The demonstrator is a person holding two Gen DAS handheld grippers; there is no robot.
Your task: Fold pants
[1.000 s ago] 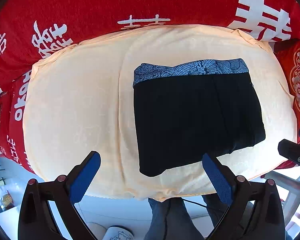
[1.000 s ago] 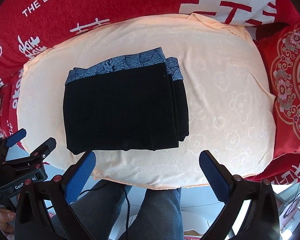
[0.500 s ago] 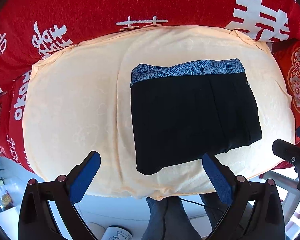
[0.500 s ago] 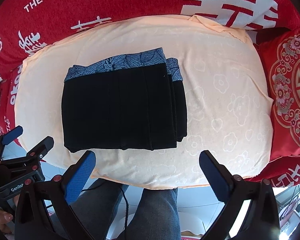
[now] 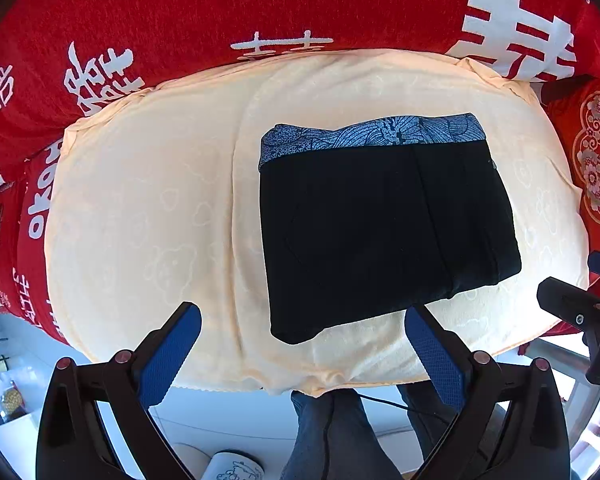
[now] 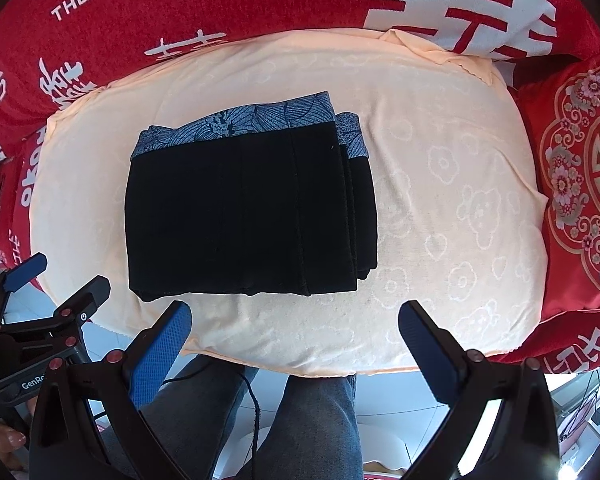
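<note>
- Your left gripper [image 5: 300,354] hangs above the near edge of the surface with its blue-padded fingers [image 5: 171,354] spread wide, holding nothing.
- Your right gripper [image 6: 294,350] sits the same way — fingers [image 6: 428,348] well apart, empty, clear of the cloth.
- The black pants [image 6: 244,212] lie folded into a compact rectangle on the peach towel [image 6: 452,208], left of its middle in your right wrist view.
- Their blue patterned waistband [image 5: 374,138] runs along the far edge; stacked fold layers show stepped along the right side.
- The towel covers a red blanket [image 5: 260,4] with white lettering — a red embroidered cushion [image 6: 584,184] lies at the right, just beside the towel.
- Your legs in blue jeans [image 6: 312,420] show below the near edge.
</note>
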